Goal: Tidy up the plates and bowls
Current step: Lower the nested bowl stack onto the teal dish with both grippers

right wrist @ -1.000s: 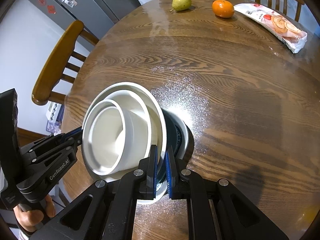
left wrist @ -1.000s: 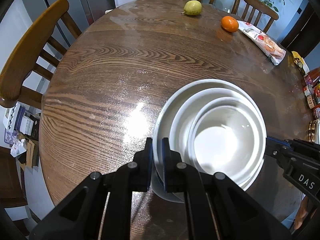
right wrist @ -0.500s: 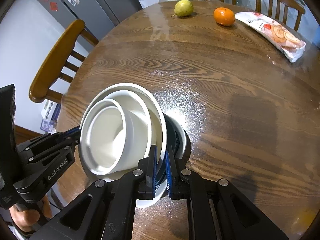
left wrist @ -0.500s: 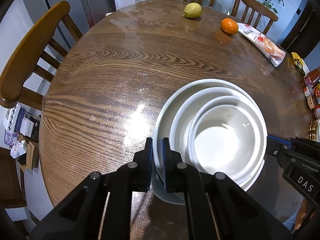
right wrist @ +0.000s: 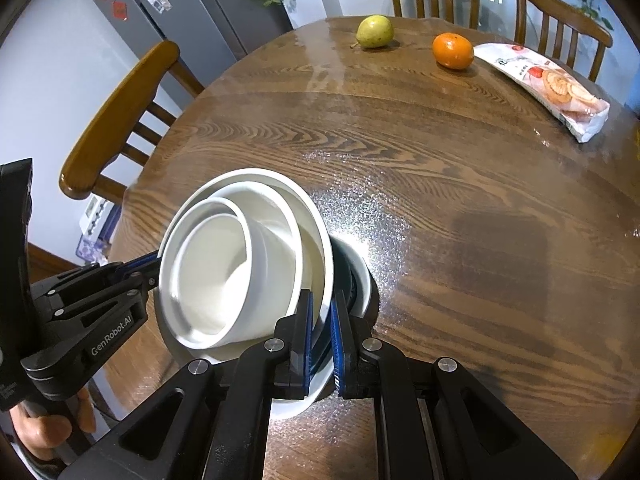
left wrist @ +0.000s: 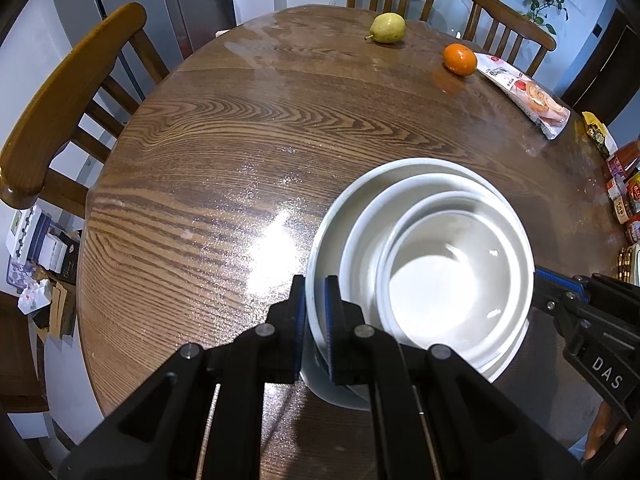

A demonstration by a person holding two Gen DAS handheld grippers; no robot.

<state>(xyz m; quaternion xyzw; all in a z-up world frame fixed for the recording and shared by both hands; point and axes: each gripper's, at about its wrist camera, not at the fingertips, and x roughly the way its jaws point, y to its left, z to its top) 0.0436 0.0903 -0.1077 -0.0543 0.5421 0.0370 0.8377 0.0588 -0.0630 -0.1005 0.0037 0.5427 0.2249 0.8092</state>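
Gripping the nested white stack from two sides, both grippers have their jaws closed tight on the rim of the outermost bowl.

Left gripper (left wrist: 316, 312): jaws pinched on the rim of the large white bowl (left wrist: 332, 216) at its 8 o'clock edge in the left wrist view; a thin strip of white rim shows between the blue pads.

Right gripper (right wrist: 320, 336): jaws pinched on the same bowl's rim at its 5 o'clock edge in the right wrist view. In that view the left gripper reaches in from 9 o'clock, with a hand (right wrist: 48, 428) below it.

Stack: the large white bowl holds a middle white bowl (left wrist: 368, 216), which holds a small white bowl (left wrist: 444, 276). The stack tilts in the right wrist view, its openings turned toward 9 o'clock. Under it sits a further dish with a white rim and dark inside (right wrist: 356, 276), resting on the tabletop (left wrist: 240, 140); whether the stack touches it cannot be told.

Tabletop: round, dark wood grain, glossy, the stack near its 5 o'clock edge in the left wrist view.

Other items, far side, well apart from the stack: pear (left wrist: 387, 28) at 12 o'clock; orange (left wrist: 460, 59) at 1 o'clock; snack packet (left wrist: 524, 94) just beside the orange.

Surround: wooden chairs (left wrist: 68, 96) around the tabletop.
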